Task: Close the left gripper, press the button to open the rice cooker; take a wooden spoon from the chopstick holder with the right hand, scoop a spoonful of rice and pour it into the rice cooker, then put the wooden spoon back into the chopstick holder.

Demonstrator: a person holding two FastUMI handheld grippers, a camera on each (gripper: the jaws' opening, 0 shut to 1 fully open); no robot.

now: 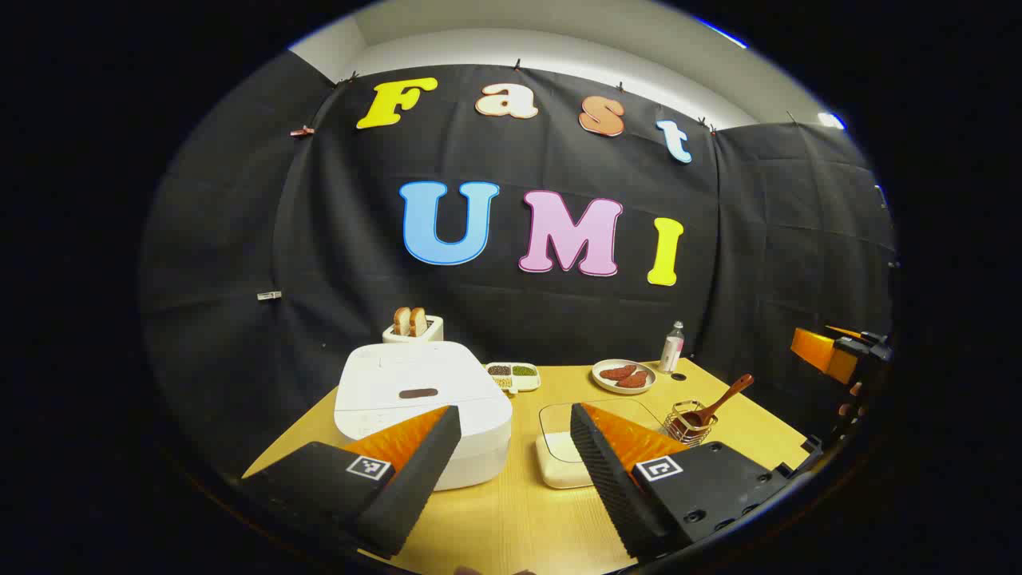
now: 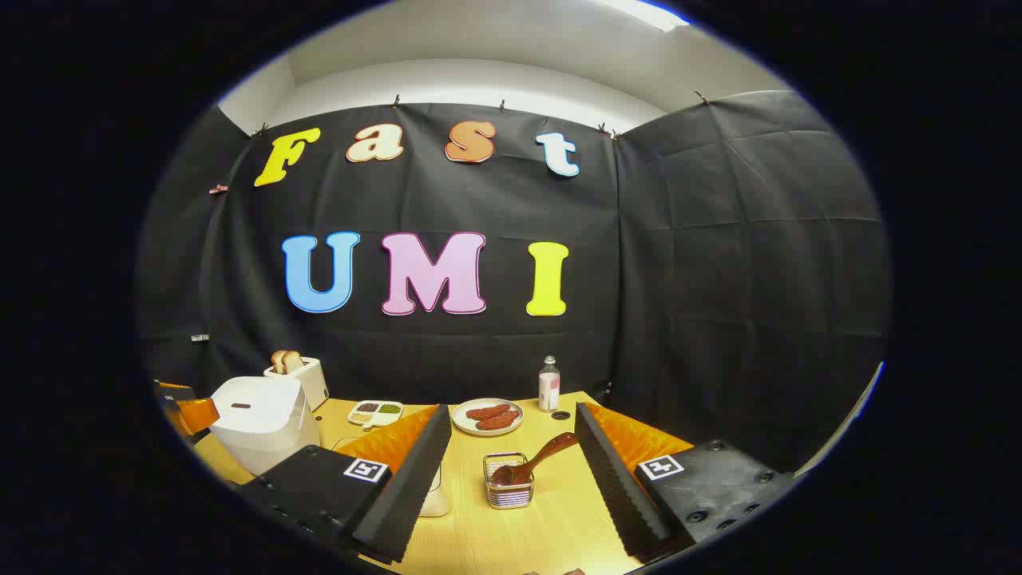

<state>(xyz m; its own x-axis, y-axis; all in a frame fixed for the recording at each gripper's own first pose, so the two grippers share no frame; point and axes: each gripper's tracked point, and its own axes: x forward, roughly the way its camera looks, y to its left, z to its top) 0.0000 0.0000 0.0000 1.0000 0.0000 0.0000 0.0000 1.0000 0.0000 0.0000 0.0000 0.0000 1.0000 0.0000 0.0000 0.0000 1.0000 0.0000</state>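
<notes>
A white rice cooker (image 1: 419, 403) with its lid down sits on the left of the wooden table; its dark oval button (image 1: 417, 393) faces up. My left gripper (image 1: 515, 419) hovers open just in front of it, with nothing between its fingers. A wooden spoon (image 1: 721, 403) leans in a wire chopstick holder (image 1: 691, 423) on the right. A lidded white container (image 1: 563, 451) stands between cooker and holder. In the right gripper view my right gripper (image 2: 507, 459) is open, with the chopstick holder (image 2: 509, 481) and the wooden spoon (image 2: 539, 459) ahead between its fingers, apart from them. The rice cooker (image 2: 259, 427) sits at far left.
A toaster (image 1: 413, 326) with bread stands behind the cooker. A divided tray of grains (image 1: 513, 375), a plate of sausages (image 1: 623, 375) and a small bottle (image 1: 672, 347) line the back of the table (image 1: 511, 511). The other gripper (image 1: 838, 355) hangs at the right edge.
</notes>
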